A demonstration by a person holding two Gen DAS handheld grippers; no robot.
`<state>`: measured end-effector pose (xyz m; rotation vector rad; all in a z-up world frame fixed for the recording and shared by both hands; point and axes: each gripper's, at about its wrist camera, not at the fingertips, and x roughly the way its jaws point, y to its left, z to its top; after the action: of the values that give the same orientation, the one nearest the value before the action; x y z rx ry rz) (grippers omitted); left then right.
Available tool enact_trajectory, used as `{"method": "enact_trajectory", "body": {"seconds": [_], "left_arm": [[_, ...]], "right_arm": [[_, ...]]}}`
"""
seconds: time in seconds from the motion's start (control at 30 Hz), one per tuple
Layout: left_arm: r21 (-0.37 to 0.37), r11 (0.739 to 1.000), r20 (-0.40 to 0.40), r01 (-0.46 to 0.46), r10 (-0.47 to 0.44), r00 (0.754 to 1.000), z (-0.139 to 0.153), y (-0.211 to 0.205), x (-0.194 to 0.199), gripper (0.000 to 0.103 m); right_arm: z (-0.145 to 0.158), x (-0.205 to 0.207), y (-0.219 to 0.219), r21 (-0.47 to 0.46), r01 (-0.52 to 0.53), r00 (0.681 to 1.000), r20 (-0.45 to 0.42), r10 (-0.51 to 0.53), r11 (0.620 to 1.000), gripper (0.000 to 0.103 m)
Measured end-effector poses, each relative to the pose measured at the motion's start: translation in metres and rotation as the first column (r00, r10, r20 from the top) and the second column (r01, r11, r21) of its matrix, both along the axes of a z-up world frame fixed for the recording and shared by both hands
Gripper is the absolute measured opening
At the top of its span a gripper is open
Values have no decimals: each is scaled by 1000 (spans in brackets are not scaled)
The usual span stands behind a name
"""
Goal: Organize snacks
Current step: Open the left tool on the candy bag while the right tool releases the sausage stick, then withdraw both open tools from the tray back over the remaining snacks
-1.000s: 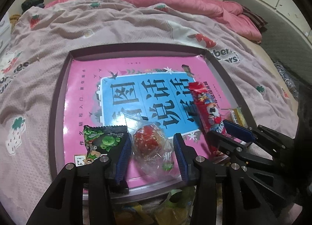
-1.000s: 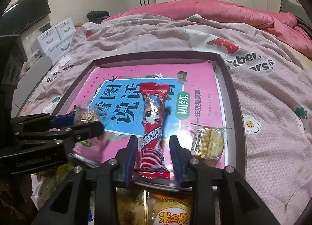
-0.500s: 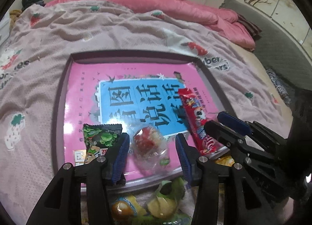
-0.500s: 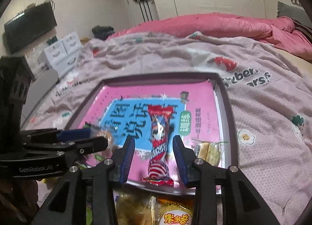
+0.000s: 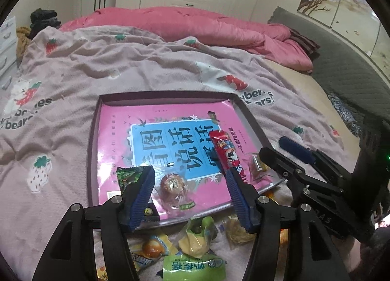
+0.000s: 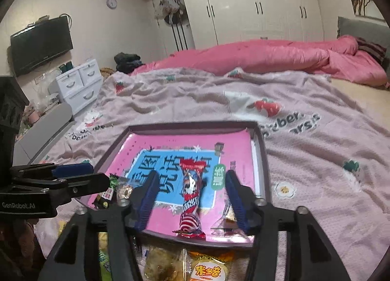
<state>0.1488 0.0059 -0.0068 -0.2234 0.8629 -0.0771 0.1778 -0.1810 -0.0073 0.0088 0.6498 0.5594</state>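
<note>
A shallow tray lined with a pink and blue book cover lies on the bed. A clear-wrapped red candy rests on the tray's near edge, below my left gripper. Its jaws are opening and touch nothing. A green packet lies left of the candy. A long red snack bar lies on the tray under my right gripper, whose jaws are opening clear of it. A small yellow wafer pack sits beside the bar.
Several loose snacks lie on the blanket in front of the tray: a green packet, a yellow candy, a round cake pack. The strawberry blanket and a pink duvet cover the bed. White drawers stand left.
Both grippers have opened wider, let go of the candy and the red bar, and lifted back from the tray. The snacks stay on the tray; more of the room shows.
</note>
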Motion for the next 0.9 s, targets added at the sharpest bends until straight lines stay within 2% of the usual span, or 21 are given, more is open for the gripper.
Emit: {"method": "enact_trajectory", "body": {"seconds": [0.33,0.9], "left_arm": [[34,999,27,-23,22,999,16,2,-16,66],[48,997,61,-62,59,996,34,11,-41,75]], "right_arm": [[14,-12,-6,4,10,998,58,-10,1000,67],[33,-39,-18,6,38,990,133,-38,999,75]]}}
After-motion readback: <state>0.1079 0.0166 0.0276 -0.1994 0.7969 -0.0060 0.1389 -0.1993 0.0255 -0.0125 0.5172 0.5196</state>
